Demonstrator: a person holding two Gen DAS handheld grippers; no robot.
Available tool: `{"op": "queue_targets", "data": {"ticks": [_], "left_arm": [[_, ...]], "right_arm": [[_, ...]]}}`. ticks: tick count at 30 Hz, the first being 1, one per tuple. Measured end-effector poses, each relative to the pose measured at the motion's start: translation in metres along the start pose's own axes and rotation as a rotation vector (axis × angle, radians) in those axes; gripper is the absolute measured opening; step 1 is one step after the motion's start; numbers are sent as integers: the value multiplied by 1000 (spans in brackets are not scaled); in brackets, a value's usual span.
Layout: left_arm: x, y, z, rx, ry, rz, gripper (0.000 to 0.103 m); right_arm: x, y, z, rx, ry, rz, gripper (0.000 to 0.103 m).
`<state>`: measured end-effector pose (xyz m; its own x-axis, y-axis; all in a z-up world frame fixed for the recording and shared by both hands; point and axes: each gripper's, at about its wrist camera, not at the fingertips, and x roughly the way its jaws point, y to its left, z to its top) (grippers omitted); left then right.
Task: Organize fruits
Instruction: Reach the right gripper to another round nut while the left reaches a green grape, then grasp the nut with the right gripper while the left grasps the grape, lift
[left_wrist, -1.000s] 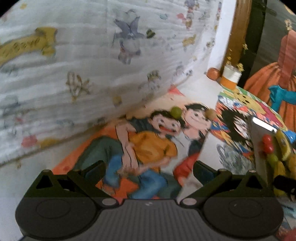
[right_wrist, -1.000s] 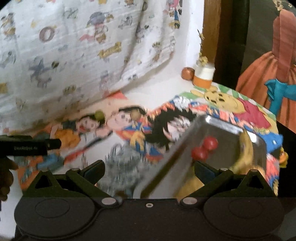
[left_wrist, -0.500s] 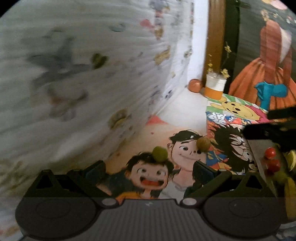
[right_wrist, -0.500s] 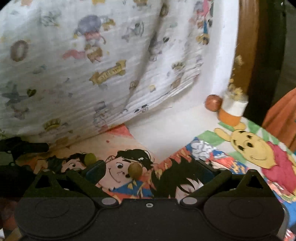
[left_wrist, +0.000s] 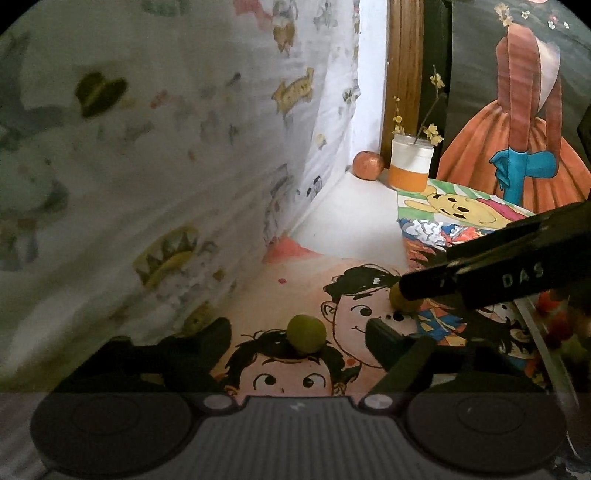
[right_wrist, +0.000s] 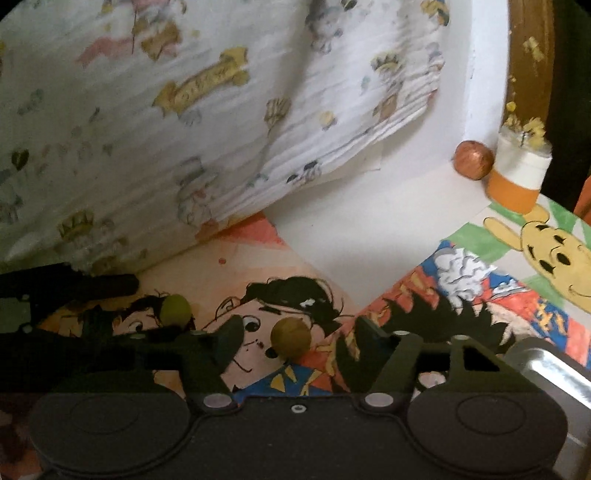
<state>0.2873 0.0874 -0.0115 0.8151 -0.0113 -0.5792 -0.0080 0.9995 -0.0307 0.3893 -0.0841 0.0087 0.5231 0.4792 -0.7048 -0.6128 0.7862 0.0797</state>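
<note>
Your left gripper is spread wide and holds nothing, with the green fruit lying on the cartoon mat between its fingers. Your right gripper also gapes empty around the brown fruit.

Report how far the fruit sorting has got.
Done: red fruits already lie in the metal tray. In hand: nothing; left gripper brackets the green fruit, right gripper the brownish fruit, both open. Left: grasp and tray both.
</note>
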Motion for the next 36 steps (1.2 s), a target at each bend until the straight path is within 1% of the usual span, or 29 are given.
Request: {"op": "queue_targets", "data": {"ticks": [1, 3, 5, 8, 10, 12, 14, 16, 18, 20, 24, 29, 36], "left_arm": [[3, 1, 0, -6, 5, -2, 77], [7, 2, -1, -14, 15, -9, 69], [11, 3, -2, -22, 29, -18, 63], [15, 5, -1, -37, 38, -27, 57], [16, 5, -1, -44, 38, -30, 55], [18, 5, 1, -46, 42, -33, 49], [19, 5, 1, -46, 47, -35, 44], [20, 5, 2, -49, 49, -34, 40], [20, 5, 2, -55, 53, -33, 33], [21, 6, 3, -61, 56, -34, 28], [19, 5, 4, -73, 64, -46, 28], [10, 2, 6, -80, 62, -53, 28], [-9, -12, 15, -72, 33, -60, 28]], "right_arm": [[2, 1, -1, -1, 5, 1, 59], [5, 1, -2, -5, 11, 6, 52], [7, 2, -2, -10, 15, 8, 47], [9, 3, -2, -18, 21, 13, 39], [10, 4, -3, -23, 24, 15, 37], [12, 4, -3, -24, 28, 16, 31], [14, 5, -4, -27, 32, 13, 29], [14, 4, -5, -27, 31, 11, 29], [14, 4, -5, -23, 31, 12, 28], [13, 4, -5, -22, 32, 9, 28], [6, 6, -5, -20, 23, 8, 28], [-12, 7, -6, -6, 1, 7, 28], [-52, 4, -12, 20, -55, -12, 28]]}}
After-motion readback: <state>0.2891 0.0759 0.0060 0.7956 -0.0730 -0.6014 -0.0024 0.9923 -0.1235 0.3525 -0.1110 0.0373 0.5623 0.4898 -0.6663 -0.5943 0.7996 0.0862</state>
